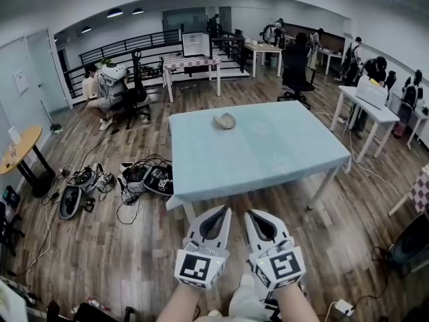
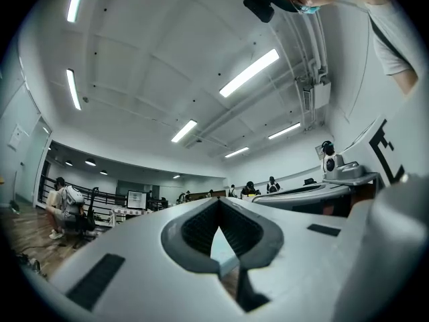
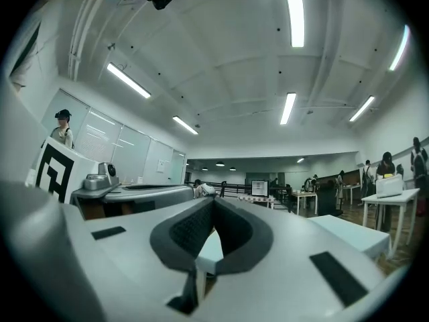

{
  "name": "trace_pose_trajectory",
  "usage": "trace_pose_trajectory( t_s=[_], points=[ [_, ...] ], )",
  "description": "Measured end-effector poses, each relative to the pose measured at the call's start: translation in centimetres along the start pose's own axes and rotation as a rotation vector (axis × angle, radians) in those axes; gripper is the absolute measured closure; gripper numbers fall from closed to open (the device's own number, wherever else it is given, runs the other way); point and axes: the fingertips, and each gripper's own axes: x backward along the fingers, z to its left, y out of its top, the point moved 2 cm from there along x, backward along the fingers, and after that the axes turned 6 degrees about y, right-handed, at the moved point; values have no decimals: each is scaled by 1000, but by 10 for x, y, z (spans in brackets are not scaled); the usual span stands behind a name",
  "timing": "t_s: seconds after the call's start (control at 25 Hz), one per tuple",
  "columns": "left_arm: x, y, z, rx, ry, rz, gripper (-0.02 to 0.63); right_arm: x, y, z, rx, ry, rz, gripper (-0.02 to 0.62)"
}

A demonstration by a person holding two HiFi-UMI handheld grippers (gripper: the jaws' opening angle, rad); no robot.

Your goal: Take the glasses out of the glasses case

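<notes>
Head view: the left gripper [image 1: 221,211] and the right gripper [image 1: 251,214] are held side by side low in the frame, over the wooden floor [image 1: 100,260]. Each carries a marker cube at its rear. Both point at the near edge of a table [image 1: 268,153] with a pale blue top. The glasses case [image 1: 224,121], a small pale rounded shape, lies on that top well beyond both sets of fingertips, toward the far edge and a little left of the line the left fingers point along. Nothing touches it. Whether it is open I cannot tell. A tangle of cables [image 1: 144,178] lies on the floor, off to the left of the left fingers.

Left gripper view: the fingers [image 2: 194,230] meet at their tips, leaving only the hollow between the ribbed pads. Nothing is held there, and pale blue tabletop shows through the hollow.

Right gripper view: the fingers [image 3: 191,230] are likewise closed tip to tip and empty. The table's corner lies ahead and to their right. The case does not show here.
</notes>
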Motion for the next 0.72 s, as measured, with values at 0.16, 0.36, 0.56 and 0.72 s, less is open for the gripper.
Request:
trace_pose_trajectory(
  t_s=[0.16, 0.36, 0.56, 0.72],
  points=[
    [-5, 3, 7, -7, 14, -12, 598, -7, 5, -1, 30, 10, 3, 589],
    [-26, -3, 14, -19, 17, -18, 598, -27, 0, -19, 29, 11, 0, 589],
    [-54, -12, 28, -24, 31, -11, 598, -51, -9, -43, 20, 2, 11, 589],
    [-78, -18, 33, -21, 30, -2, 598, -67, -14, -65, 13, 0, 17, 589]
  ],
)
